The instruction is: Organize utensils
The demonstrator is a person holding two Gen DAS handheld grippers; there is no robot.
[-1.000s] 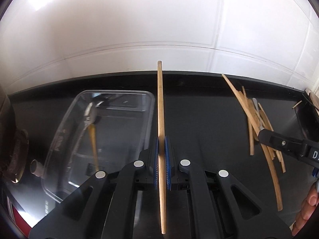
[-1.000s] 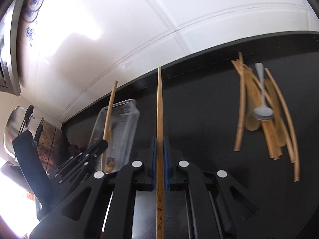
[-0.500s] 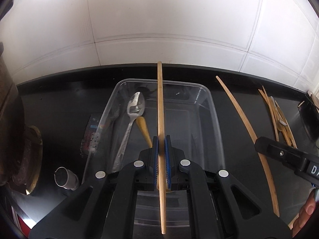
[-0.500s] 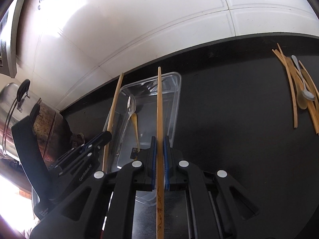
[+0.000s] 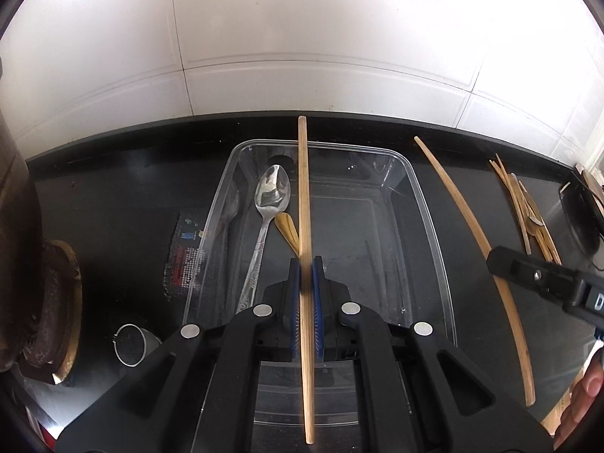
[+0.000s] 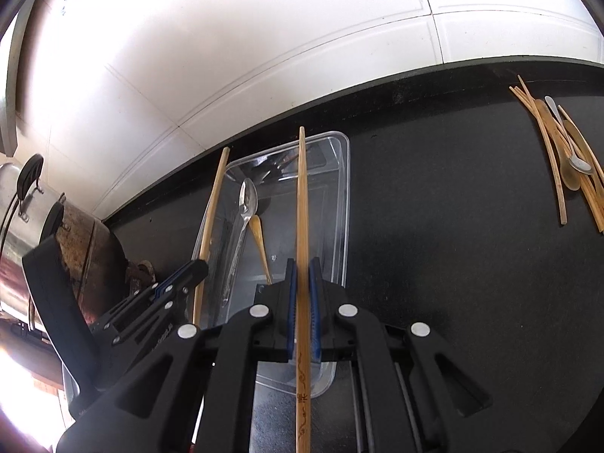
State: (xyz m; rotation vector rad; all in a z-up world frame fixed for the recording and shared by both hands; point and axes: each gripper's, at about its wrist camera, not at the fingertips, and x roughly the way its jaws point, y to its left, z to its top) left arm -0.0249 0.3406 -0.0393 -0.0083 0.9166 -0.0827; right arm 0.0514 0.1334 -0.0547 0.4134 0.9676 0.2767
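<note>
My left gripper [image 5: 305, 260] is shut on a plain wooden chopstick [image 5: 303, 188] and hangs over the clear plastic container [image 5: 426, 226]. A metal spoon [image 5: 270, 196] and a small wooden spoon [image 5: 287, 226] lie inside, along its left side. My right gripper [image 6: 302, 264] is shut on a patterned chopstick [image 6: 301, 196] above the container's right half [image 6: 345, 204]. In the right wrist view the left gripper [image 6: 196, 266] holds its chopstick [image 6: 213, 204] just to the left. The remaining pile of chopsticks and spoons [image 6: 566, 158] lies far right on the black counter.
A rusty pot [image 6: 75, 234] and burner [image 5: 56, 302] stand at the left, with a small metal cup [image 5: 130, 343] next to the container. A dark object [image 5: 581, 219] sits at the right edge. The white tiled wall [image 5: 302, 37] closes the back. A fingertip [image 5: 581, 407] shows at bottom right.
Both grippers have carried their chopsticks to the left, away from the pile, and now hang over the container. Both stayed shut throughout.
</note>
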